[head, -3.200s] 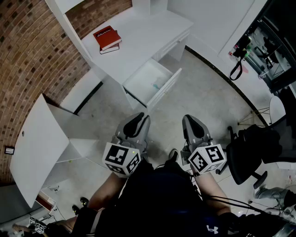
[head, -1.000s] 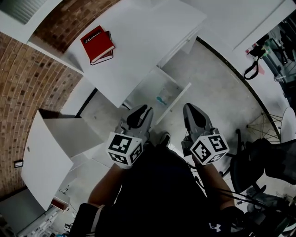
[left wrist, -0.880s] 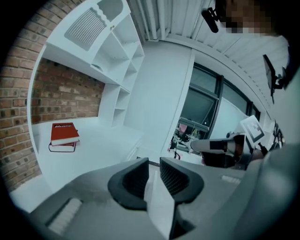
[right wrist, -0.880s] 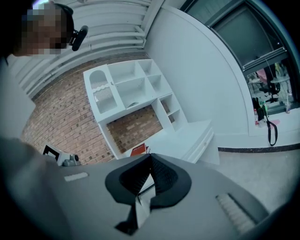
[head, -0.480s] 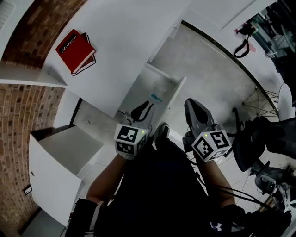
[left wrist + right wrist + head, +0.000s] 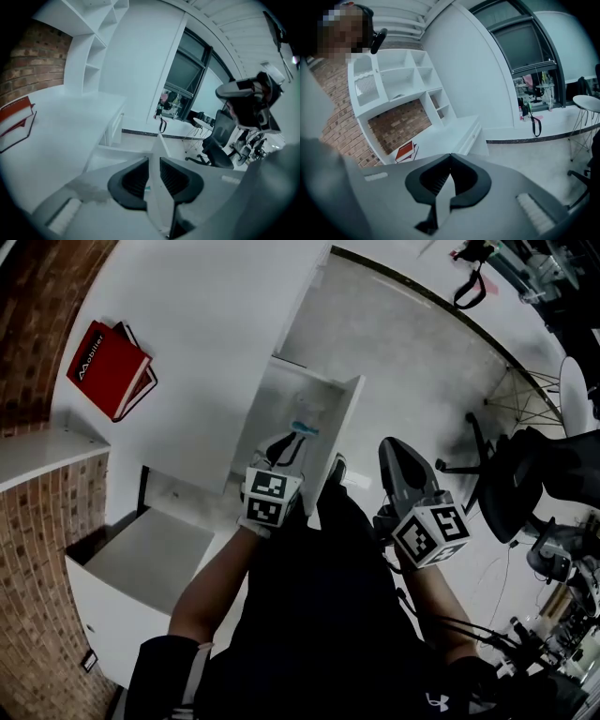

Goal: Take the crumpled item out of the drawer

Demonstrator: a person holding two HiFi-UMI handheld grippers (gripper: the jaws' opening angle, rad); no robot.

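The drawer (image 6: 351,416) stands pulled out from the white desk (image 6: 206,324), and the crumpled item (image 6: 302,427), a small pale scrap with a bit of teal on it, lies on the drawer floor towards its near end. The left gripper (image 6: 284,446) is stretched out over that near end, just short of the scrap. Its fingers are parted by a narrow gap with nothing held in them, which looks to me like lining up for the pick. Along its own view the teal speck shows low in the gap between the jaws. The right gripper (image 6: 394,450) hangs back close to the person's body, to the right of the drawer. Its fingers are pressed together and empty, so it seems to have no part in this reach. A red book (image 6: 105,367) lies far left on the desk, and an office chair (image 6: 525,479) stands off to the right.

Compared with half a second ago, the person has leaned further over the desk. The left gripper has gone forward to the drawer while the right has barely shifted.
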